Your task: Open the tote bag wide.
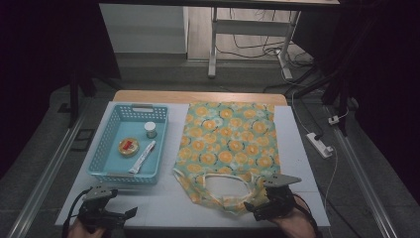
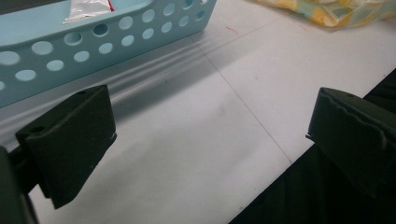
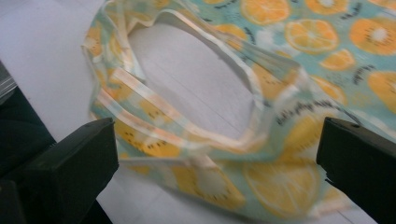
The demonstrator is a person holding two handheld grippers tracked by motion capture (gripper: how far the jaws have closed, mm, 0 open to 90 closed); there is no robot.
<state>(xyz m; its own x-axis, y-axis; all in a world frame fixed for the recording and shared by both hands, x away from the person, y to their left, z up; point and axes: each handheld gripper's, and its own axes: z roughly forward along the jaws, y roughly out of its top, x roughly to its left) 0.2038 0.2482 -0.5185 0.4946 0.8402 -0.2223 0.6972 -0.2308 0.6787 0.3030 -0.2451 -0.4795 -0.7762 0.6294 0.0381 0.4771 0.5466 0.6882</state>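
High view: right gripper [image 1: 258, 204] held jaws apart at orange-print fabric bag [image 1: 228, 144] handle [image 3: 187, 135], presumably for lifting; left gripper [image 1: 130, 213] parked, jaws apart.

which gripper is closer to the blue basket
Left. The left gripper sits open just below the blue basket's near wall, not touching it. The right gripper is across the table, open at the handle of the orange-print bag.
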